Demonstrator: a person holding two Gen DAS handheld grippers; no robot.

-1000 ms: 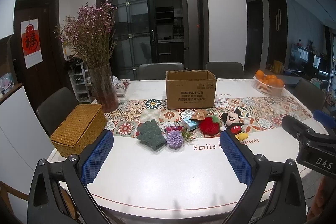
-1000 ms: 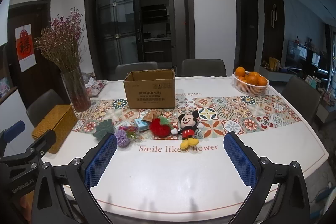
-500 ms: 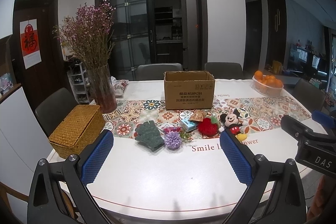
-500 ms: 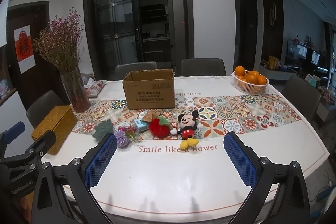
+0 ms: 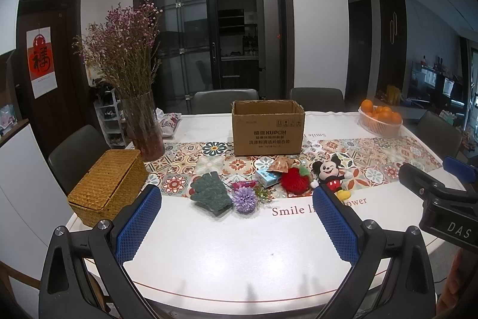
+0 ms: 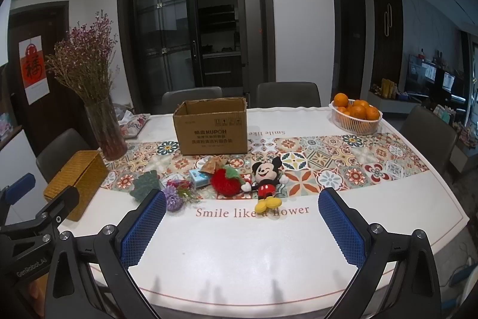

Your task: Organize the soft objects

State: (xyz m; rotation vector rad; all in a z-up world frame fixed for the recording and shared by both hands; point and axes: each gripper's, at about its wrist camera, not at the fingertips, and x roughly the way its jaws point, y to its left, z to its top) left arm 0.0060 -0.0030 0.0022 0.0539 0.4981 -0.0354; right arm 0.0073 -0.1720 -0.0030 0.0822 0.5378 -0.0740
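Observation:
Soft things lie in a row mid-table: a green knitted glove (image 5: 211,194) (image 6: 145,185), a purple flower (image 5: 245,199) (image 6: 172,198), a blue tissue pack (image 5: 268,178) (image 6: 199,178), a red plush fruit (image 5: 295,180) (image 6: 226,181) and a Mickey Mouse plush (image 5: 331,176) (image 6: 266,180). An open cardboard box (image 5: 268,132) (image 6: 211,126) stands behind them. My left gripper (image 5: 237,218) is open and empty above the near table edge, short of the glove. My right gripper (image 6: 242,224) is open and empty, short of the Mickey plush.
A woven lidded basket (image 5: 107,187) (image 6: 77,180) sits at the table's left edge. A glass vase of dried flowers (image 5: 143,126) (image 6: 104,127) stands behind it. A white basket of oranges (image 5: 380,121) (image 6: 356,115) is at the far right. Chairs surround the white table (image 5: 239,253).
Both grippers have drifted slightly; the objects sit a little lower and left in the views. Both stay open and empty.

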